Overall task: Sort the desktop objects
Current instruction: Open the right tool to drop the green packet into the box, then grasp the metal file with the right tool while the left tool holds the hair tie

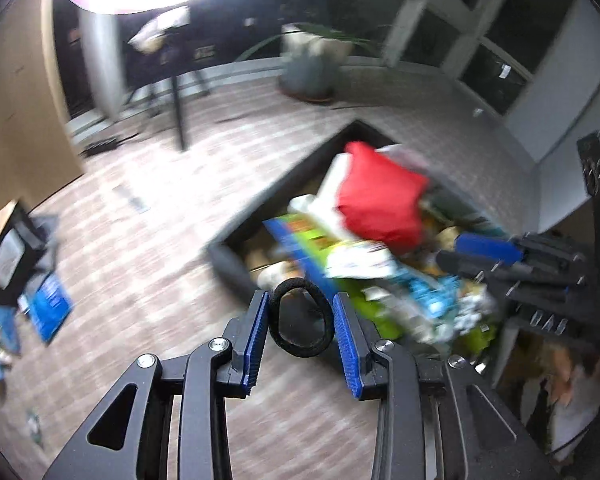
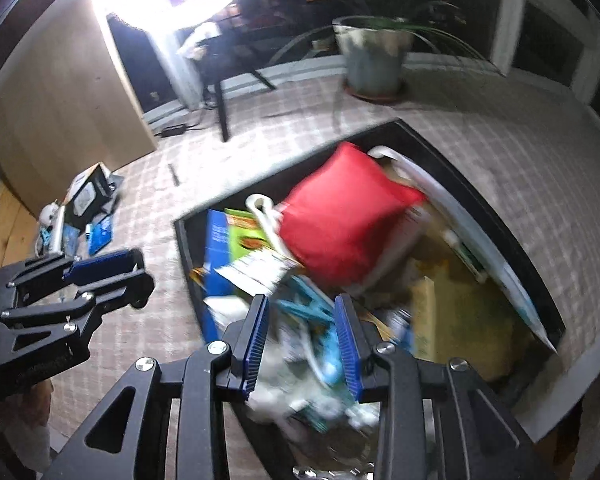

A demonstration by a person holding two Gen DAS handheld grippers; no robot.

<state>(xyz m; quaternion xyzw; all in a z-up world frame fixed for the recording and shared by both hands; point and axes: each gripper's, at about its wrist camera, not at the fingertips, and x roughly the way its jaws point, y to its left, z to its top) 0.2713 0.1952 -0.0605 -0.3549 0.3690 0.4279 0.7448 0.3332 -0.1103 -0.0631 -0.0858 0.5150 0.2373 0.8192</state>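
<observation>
Matt black fabric hair tie (image 1: 301,317), smooth red cloth pouch (image 1: 380,196), ribbed blue plastic pads (image 1: 257,336).

1. The loop-shaped elastic hair tie (image 1: 301,317) is plain black.
2. The soft fabric pouch (image 2: 346,218) is solid bright red.
3. The open rectangular storage bin (image 2: 480,178) has black walls.
4. The flat cardboard box (image 2: 217,254) is blue, with a lime-green panel beside it.
5. The left gripper (image 1: 301,338) is black with ribbed blue pads; the right gripper (image 2: 301,342) matches.
6. The floor covering (image 2: 520,148) shows a pale grey-and-white check.
7. The plant pot (image 2: 374,60) is mottled grey.
</observation>
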